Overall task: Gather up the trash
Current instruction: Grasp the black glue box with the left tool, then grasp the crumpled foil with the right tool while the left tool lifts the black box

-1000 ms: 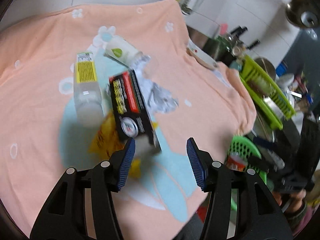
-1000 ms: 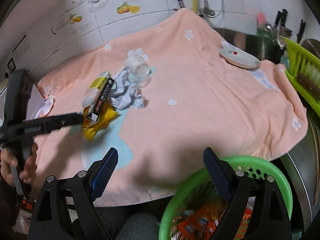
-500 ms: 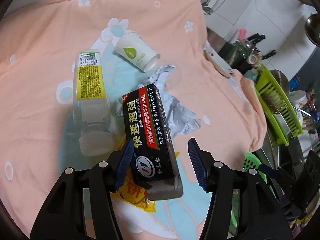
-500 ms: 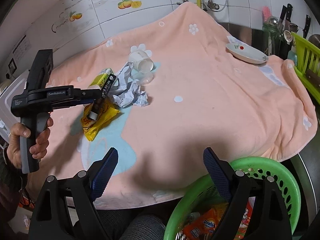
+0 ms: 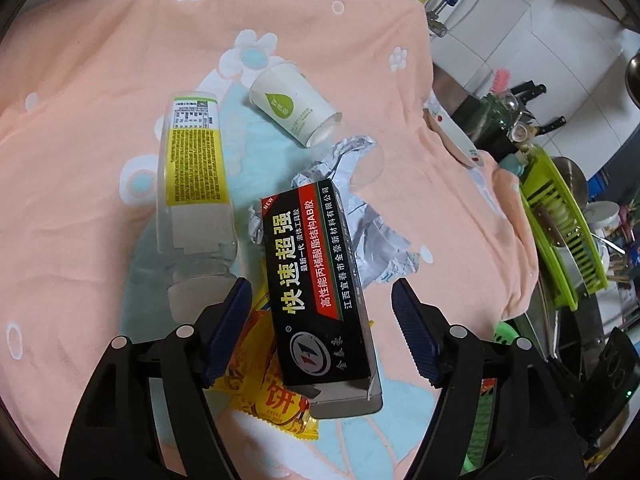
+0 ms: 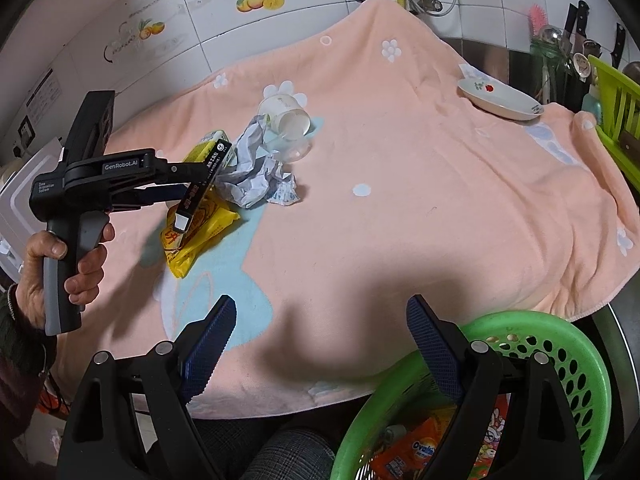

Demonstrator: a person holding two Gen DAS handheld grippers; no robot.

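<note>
A black glue box point(image 5: 320, 288) lies on a yellow snack wrapper point(image 5: 264, 384) on the pink towel point(image 5: 80, 80). My left gripper point(image 5: 324, 330) is open, its jaws on either side of the box's near end, not touching it. A clear plastic bottle point(image 5: 192, 184), a paper cup point(image 5: 294, 104) and crumpled foil point(image 5: 368, 236) lie beyond. In the right wrist view the left gripper point(image 6: 176, 184) reaches the box point(image 6: 200, 192). My right gripper point(image 6: 320, 344) is open and empty above the towel's front edge, by the green basket point(image 6: 560, 340).
The green basket holds several wrappers point(image 6: 416, 452). A white dish point(image 6: 500, 100) sits on the towel's far right. A green dish rack point(image 5: 560, 216), knives and utensils stand to the right. Tiled wall and pipes are behind.
My left gripper has moved forward and down over the black box, so the box now sits between its open jaws. The right gripper has stayed nearly still.
</note>
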